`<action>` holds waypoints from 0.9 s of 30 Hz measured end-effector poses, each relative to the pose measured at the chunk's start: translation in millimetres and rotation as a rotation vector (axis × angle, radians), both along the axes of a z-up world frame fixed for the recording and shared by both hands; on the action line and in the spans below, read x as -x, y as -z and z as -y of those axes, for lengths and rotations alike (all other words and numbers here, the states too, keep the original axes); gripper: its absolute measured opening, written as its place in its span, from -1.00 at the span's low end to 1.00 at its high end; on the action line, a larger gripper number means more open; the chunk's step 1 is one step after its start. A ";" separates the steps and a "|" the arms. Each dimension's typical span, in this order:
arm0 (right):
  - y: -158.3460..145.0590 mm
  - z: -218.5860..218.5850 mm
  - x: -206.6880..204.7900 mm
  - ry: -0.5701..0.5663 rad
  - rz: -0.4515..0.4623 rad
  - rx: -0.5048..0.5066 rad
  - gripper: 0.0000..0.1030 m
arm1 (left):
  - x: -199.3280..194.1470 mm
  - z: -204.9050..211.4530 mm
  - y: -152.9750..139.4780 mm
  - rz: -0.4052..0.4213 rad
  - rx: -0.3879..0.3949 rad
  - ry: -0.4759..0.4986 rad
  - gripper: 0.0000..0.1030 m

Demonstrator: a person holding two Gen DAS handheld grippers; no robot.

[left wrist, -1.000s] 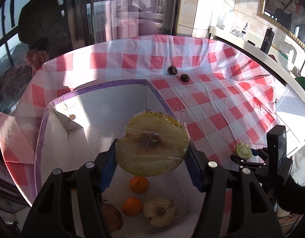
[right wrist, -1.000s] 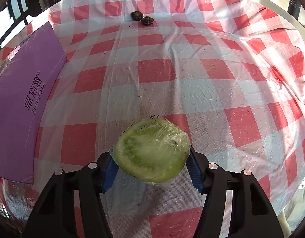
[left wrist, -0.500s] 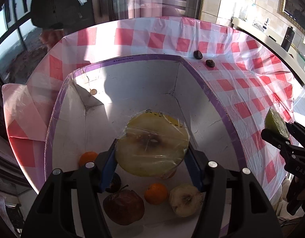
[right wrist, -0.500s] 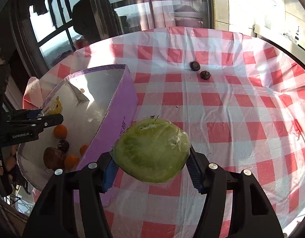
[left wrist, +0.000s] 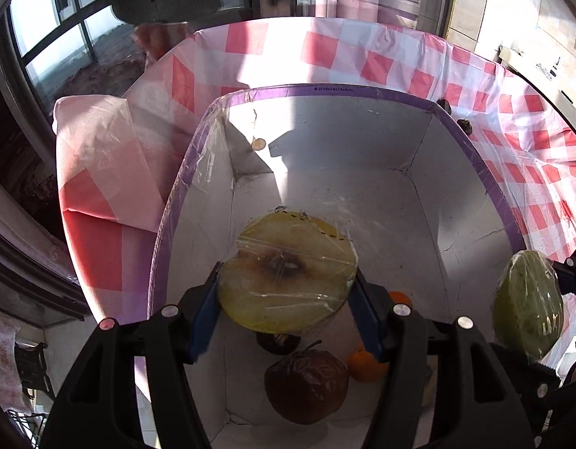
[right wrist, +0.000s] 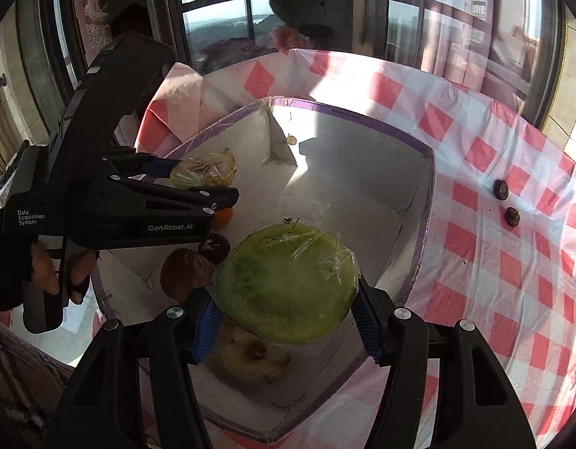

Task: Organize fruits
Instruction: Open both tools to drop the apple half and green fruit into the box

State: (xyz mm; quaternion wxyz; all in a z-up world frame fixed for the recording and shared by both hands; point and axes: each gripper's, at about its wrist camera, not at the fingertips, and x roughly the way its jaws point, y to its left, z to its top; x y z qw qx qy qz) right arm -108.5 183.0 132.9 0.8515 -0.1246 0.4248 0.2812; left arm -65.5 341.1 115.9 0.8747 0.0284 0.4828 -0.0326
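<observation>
The left gripper [left wrist: 286,292] is clamped on a film-wrapped yellow fruit half [left wrist: 286,271] above the middle of the purple-rimmed box [left wrist: 362,91]. The right gripper [right wrist: 284,301] grips a wrapped green fruit half [right wrist: 286,282] over the box's near-right corner. This looks like the carry-and-drop step; next, each half should be lowered and let go. A wrinkled brown apple [left wrist: 306,387], oranges [left wrist: 366,366] and a pale cut fruit [right wrist: 250,359] crowd the near end of the box, while its far floor is bare. The left gripper's body hangs near the box's left wall. Two dark small fruits [right wrist: 506,202] lie on the tabletop [right wrist: 493,262], right of the box.
</observation>
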 end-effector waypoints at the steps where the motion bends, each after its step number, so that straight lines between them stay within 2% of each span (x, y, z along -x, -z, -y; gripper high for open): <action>1: 4.0 -5.1 -0.6 -0.017 -0.012 0.018 0.16 | -0.3 -2.0 2.1 -0.005 -0.001 -0.006 0.21; 9: 32.5 -22.1 -0.5 -0.078 -0.091 0.107 0.16 | -1.5 -5.8 12.5 -0.029 0.001 -0.017 0.21; 11: 35.1 -24.1 1.7 -0.092 -0.084 0.124 0.16 | -2.6 -4.7 14.9 -0.043 -0.001 -0.010 0.21; 17: 37.3 -26.4 1.8 -0.091 -0.104 0.124 0.17 | -5.8 -4.2 19.7 -0.081 0.004 -0.012 0.24; 20: 36.7 -24.8 1.6 -0.088 -0.106 0.118 0.18 | -5.2 -6.2 18.4 -0.071 0.014 -0.020 0.38; 22: 35.4 -23.9 1.7 -0.091 -0.113 0.098 0.27 | -5.6 -6.7 17.8 -0.070 0.014 -0.023 0.54; 27: 34.7 -24.2 5.3 -0.095 -0.107 0.094 0.36 | -5.6 -7.4 17.9 -0.074 0.015 -0.023 0.56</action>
